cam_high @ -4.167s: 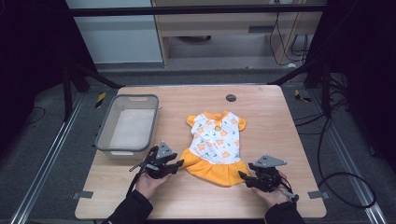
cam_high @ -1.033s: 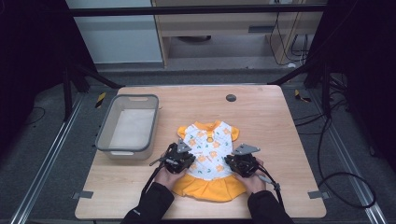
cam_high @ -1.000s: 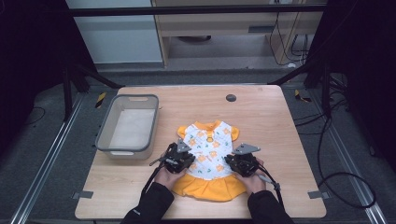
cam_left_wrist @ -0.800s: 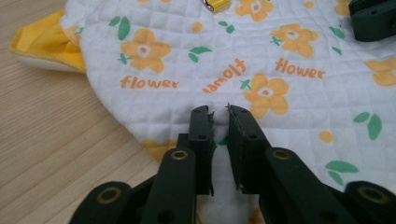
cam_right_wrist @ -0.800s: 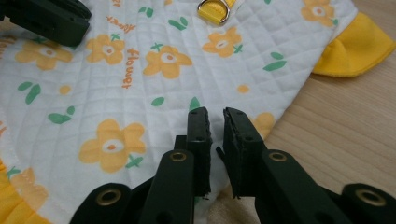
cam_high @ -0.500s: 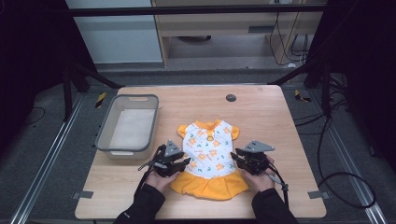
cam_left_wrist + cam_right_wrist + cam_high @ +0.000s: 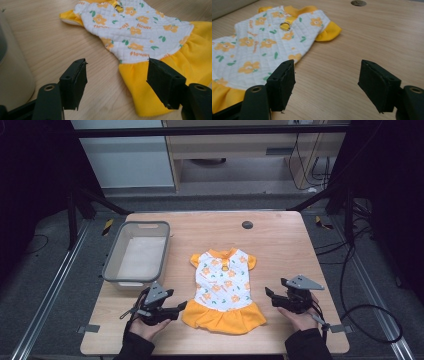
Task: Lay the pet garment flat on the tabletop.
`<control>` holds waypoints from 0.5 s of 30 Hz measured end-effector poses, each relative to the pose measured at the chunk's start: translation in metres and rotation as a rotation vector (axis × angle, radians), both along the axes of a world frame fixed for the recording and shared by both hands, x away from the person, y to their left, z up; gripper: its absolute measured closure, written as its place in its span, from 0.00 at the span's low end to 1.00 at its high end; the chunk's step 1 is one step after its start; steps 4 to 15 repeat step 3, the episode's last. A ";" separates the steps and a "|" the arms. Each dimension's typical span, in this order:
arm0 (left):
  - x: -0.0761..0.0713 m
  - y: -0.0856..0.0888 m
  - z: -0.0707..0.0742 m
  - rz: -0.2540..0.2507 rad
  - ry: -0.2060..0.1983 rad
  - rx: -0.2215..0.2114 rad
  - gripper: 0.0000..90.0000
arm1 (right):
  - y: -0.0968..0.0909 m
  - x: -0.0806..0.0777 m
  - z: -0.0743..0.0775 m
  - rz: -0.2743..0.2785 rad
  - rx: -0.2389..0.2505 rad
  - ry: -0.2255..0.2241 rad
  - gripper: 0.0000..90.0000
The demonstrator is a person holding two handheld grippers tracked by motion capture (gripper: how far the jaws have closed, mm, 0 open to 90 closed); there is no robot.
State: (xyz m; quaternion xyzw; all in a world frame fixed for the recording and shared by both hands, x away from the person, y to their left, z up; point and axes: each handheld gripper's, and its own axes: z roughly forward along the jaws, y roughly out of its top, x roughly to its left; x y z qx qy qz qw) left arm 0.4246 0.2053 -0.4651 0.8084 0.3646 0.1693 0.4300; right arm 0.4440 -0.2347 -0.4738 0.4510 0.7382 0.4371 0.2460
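A small dress [image 7: 222,285], white with orange flowers and a yellow skirt, lies flat on the wooden table [image 7: 280,250], neck pointing away from me. My left gripper [image 7: 181,308] sits just left of the skirt hem. In the left gripper view the left gripper [image 7: 117,62] is open, the dress [image 7: 135,27] lying ahead of its pads, untouched. My right gripper [image 7: 270,296] rests right of the skirt. In the right gripper view the right gripper [image 7: 327,62] is open over bare wood, the dress [image 7: 262,40] to its left. Both pairs of jaws have just been opening, with nothing gripped.
A grey plastic bin [image 7: 111,262] stands at the table's left, and its wall [image 7: 12,72] is close beside my left gripper. A round dark grommet [image 7: 247,225] sits near the far edge. Cables trail from both grippers toward the front edge.
Both grippers were shut on the middle of the dress. They have opened, let it go, and moved outward and back toward me, to either side of the skirt.
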 end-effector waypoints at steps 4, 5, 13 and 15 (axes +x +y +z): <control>-0.010 0.016 -0.003 0.015 0.017 -0.019 0.32 | -0.011 -0.003 -0.005 -0.033 -0.002 0.018 0.27; -0.010 0.016 -0.003 0.015 0.017 -0.019 0.32 | -0.011 -0.003 -0.005 -0.033 -0.002 0.018 0.27; -0.010 0.016 -0.003 0.015 0.017 -0.019 0.32 | -0.011 -0.003 -0.005 -0.033 -0.002 0.018 0.27; -0.010 0.016 -0.003 0.015 0.017 -0.019 0.32 | -0.011 -0.003 -0.005 -0.033 -0.002 0.018 0.27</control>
